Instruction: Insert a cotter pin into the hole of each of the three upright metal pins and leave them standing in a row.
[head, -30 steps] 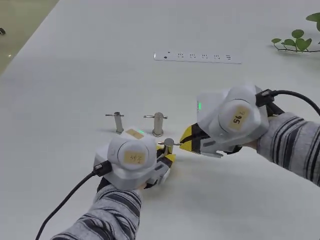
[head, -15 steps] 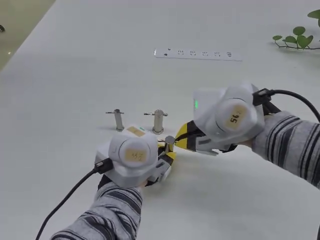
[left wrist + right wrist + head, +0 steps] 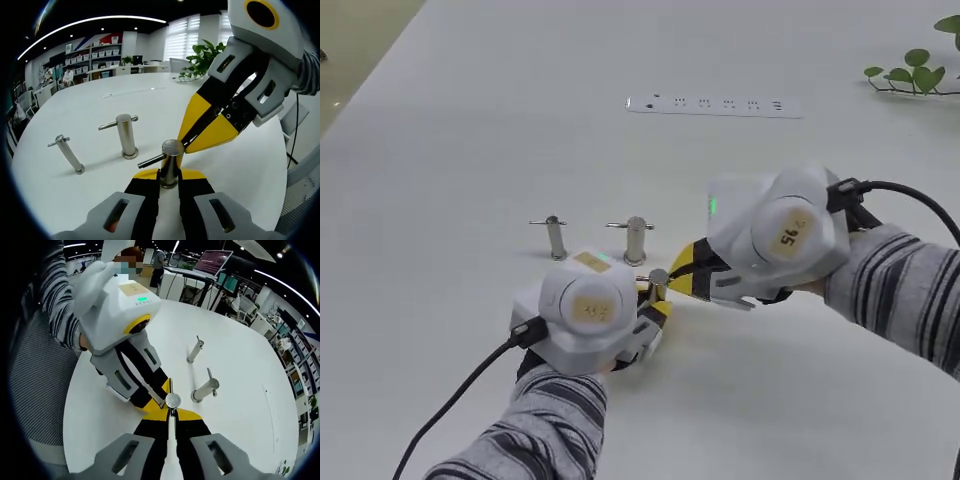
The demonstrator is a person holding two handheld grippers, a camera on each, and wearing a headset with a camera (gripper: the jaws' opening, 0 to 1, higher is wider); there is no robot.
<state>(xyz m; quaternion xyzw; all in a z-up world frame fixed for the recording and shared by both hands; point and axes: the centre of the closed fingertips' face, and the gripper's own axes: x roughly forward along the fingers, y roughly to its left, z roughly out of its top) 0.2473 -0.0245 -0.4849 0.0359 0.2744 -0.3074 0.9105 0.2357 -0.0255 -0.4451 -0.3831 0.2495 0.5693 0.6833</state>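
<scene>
1. The left hand-held gripper (image 3: 654,310) is sitting low on the white table (image 3: 470,150), right in front of the person.
2. Its jaws are pinching the near metal pin (image 3: 658,283) down by the foot and are holding it upright.
3. In the left gripper view, this pin is standing between the two black fingers (image 3: 146,200). Its round top is showing above them.
4. The right hand-held gripper (image 3: 677,283) is reaching in from the right side. Its yellow tips are pressed together and are touching the side of the near metal pin's top.
5. Those tips are pinching one end of the cotter pin (image 3: 149,161). The other end is sticking out of the far side of the near metal pin, so the cotter pin is going through the hole.
6. The middle metal pin (image 3: 636,241) and the far metal pin (image 3: 556,239) are standing upright just behind the left hand-held gripper. They are near each other but not touching.
7. A second cotter pin (image 3: 618,226) is going through the top of the middle one. A first cotter pin (image 3: 546,221) is going through the top of the far one.
8. A white power strip (image 3: 715,107) is lying farther back on the table, well apart from the pins.
9. A green plant (image 3: 910,78) is peeking in at the top right corner.
10. Striped sleeves (image 3: 900,290) are covering both of the person's arms.
</scene>
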